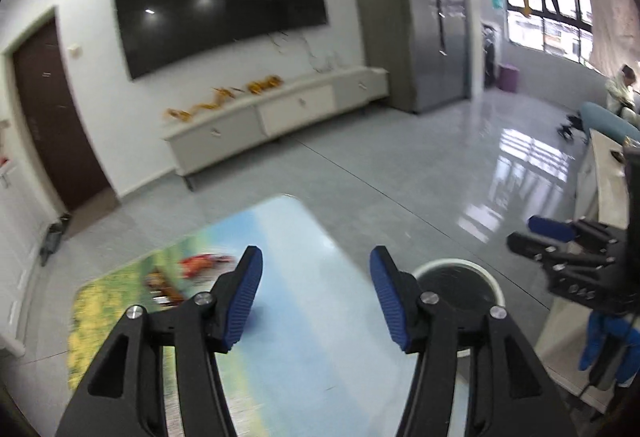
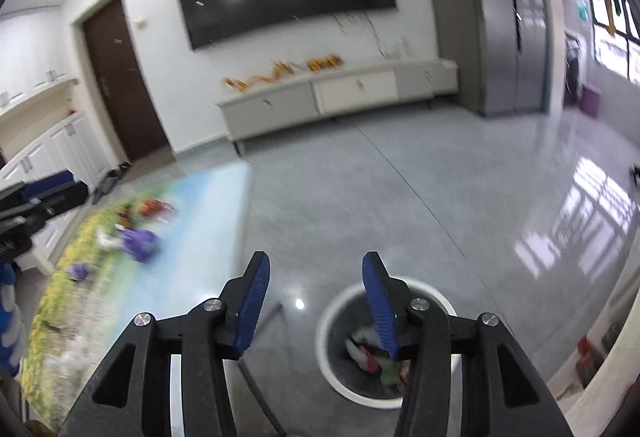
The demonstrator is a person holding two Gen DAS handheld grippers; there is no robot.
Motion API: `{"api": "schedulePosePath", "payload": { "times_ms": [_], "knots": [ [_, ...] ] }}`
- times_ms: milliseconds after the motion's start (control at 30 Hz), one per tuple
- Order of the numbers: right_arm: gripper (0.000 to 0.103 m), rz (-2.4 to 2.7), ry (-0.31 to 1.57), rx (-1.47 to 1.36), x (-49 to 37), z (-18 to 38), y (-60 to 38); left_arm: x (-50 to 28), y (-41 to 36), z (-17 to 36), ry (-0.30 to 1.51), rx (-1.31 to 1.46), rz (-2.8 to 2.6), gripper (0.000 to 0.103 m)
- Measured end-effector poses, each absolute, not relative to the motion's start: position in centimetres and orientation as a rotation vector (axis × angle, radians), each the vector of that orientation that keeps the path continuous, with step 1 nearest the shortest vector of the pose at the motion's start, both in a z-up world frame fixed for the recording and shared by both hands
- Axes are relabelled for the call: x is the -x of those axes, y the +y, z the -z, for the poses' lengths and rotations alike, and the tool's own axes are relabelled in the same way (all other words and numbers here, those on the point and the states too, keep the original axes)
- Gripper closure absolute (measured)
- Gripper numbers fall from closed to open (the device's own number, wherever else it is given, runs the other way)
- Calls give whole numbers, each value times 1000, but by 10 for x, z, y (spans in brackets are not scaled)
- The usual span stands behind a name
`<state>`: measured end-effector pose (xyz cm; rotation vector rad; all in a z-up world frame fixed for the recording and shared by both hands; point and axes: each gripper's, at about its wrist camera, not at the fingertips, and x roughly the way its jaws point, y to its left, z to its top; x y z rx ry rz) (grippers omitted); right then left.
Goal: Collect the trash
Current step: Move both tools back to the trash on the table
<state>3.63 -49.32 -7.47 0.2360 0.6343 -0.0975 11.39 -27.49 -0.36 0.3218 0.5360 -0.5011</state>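
On the picture-printed surface (image 2: 208, 221), purple and red wrappers (image 2: 138, 239) are seen lying at its left part. The left hand-held gripper (image 1: 316, 297) is held spread and empty above it. The right hand-held gripper (image 2: 316, 301), likewise spread and empty, is held over the white-rimmed bin (image 2: 340, 301), where crumpled trash (image 2: 370, 355) is visible.

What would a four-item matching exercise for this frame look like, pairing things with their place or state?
Things:
1. trash bin
2. purple wrapper
3. right gripper
4. orange items

Places or states:
A. open and empty
B. on the scenic table top
C. on the TV cabinet
D. on the floor, crumpled trash inside

Pairs: 1-D, 2-B, 3-A, 4-C
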Motion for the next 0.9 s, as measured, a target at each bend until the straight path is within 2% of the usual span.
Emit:
{"api": "schedulePosePath", "payload": {
  "times_ms": [67, 233, 300, 500, 700, 900],
  "knots": [
    [49, 75, 600, -216, -34, 59, -473, -106, -248, -7, 506, -307, 462, 41],
    [36, 28, 542, -158, -31, 28, -420, -87, -179, -23, 444, -252, 370, 38],
    [27, 17, 534, -140, -29, 20, -403, -81, -157, -27, 427, -229, 339, 36],
    [13, 1, 490, -70, -17, -6, -354, -58, -106, -32, 370, -191, 260, 35],
    [3, -3, 424, -6, -3, -26, -317, -37, -69, -35, 331, -157, 202, 35],
    [0, -62, 376, 21, 6, -35, -291, -22, -47, -35, 308, -144, 181, 35]
  ]
}}
